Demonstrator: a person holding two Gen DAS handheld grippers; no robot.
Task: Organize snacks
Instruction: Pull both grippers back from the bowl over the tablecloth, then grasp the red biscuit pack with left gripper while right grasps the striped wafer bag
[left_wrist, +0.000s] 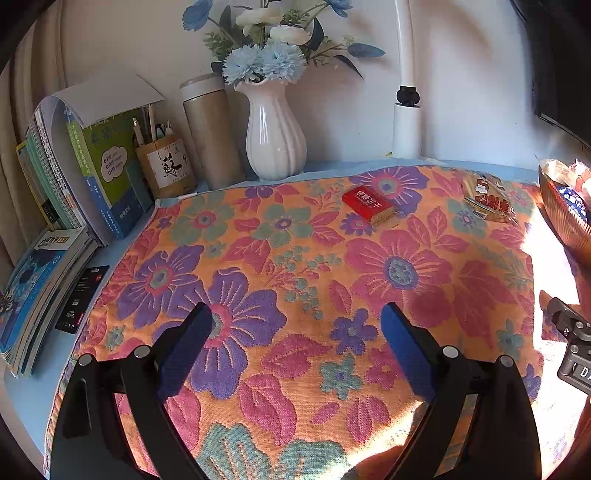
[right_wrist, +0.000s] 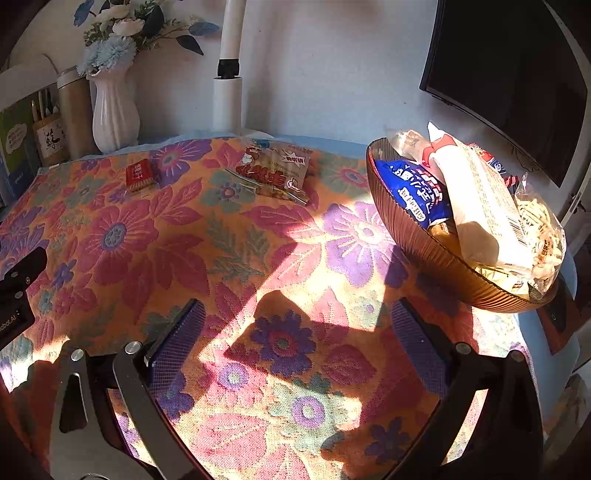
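Observation:
A small red biscuit pack (left_wrist: 369, 205) lies on the flowered cloth at the far middle; it also shows in the right wrist view (right_wrist: 139, 176). A clear snack bag with red print (left_wrist: 487, 197) lies to its right, also in the right wrist view (right_wrist: 275, 171). A brown ribbed bowl (right_wrist: 424, 254) at the right holds several snack packs, among them a blue one (right_wrist: 413, 192) and a white one (right_wrist: 480, 206). My left gripper (left_wrist: 297, 317) is open and empty above the cloth. My right gripper (right_wrist: 297, 314) is open and empty, left of the bowl.
A white vase with blue flowers (left_wrist: 275, 133), a thermos (left_wrist: 210, 129), a pen holder (left_wrist: 166, 162) and books (left_wrist: 74, 166) stand along the back left. A white lamp post (left_wrist: 406, 110) stands at the back. A dark monitor (right_wrist: 509, 74) is behind the bowl.

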